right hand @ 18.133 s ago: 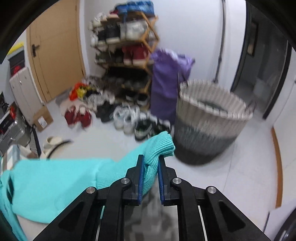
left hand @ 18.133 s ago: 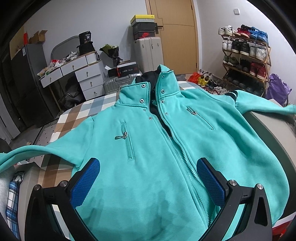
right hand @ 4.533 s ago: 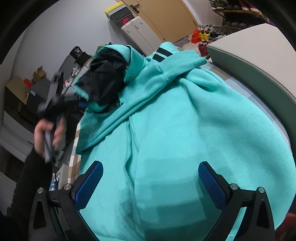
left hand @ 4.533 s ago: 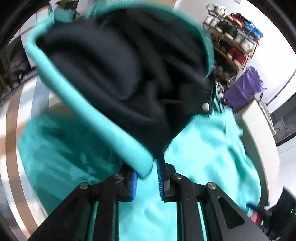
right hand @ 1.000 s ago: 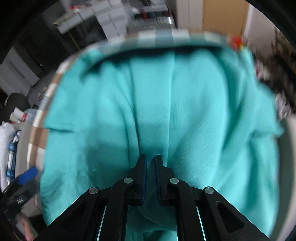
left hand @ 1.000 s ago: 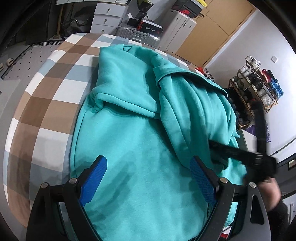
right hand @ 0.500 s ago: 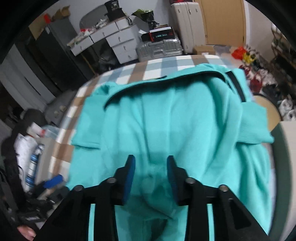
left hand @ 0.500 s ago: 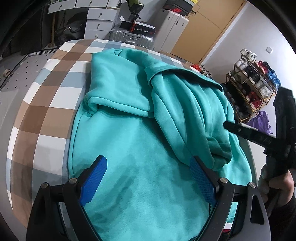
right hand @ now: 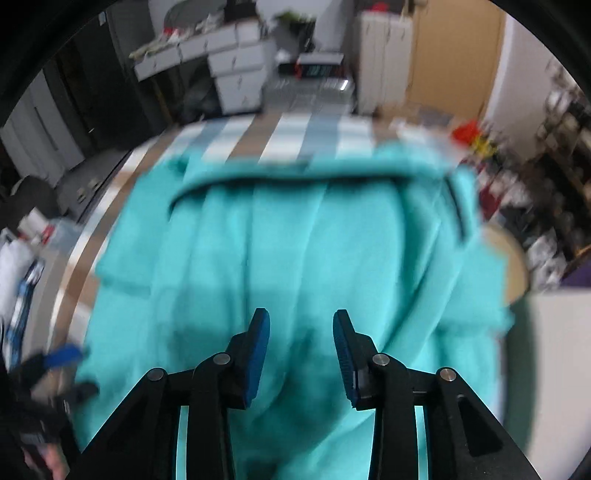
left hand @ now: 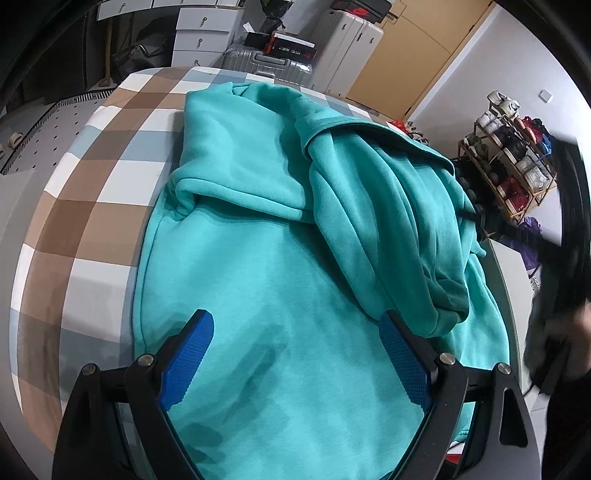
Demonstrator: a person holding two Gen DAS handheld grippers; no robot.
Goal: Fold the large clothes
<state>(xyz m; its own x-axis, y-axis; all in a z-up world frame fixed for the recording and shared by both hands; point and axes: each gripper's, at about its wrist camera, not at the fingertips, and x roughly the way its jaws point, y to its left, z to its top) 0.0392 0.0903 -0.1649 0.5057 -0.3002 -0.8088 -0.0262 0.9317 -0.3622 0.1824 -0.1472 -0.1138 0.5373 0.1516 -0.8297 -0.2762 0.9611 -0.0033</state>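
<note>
A cluttered bedroom here: white drawers (left hand: 201, 27), a silver suitcase (left hand: 266, 62), a shoe rack (left hand: 513, 155) off by the wall, and a checkered bed (left hand: 92, 173) serving as the folding surface. The teal jacket (left hand: 295, 277) is lying across it, back up, with one sleeve (left hand: 391, 236) folded in over the body and a flap (left hand: 236, 166) turned down near the top, presumably to square it into a tidy rectangle. The left gripper (left hand: 295, 354) is hovering just above the near hem, jaws spread wide, gripping nothing. The right gripper (right hand: 301, 350) is also over the fabric, jaws partly apart and empty; its view is smeared with blur, so detail is poor. My read: the sides are tucked, and the bottom-to-top fold is what's coming, with both grippers poised near the hem for it.
</note>
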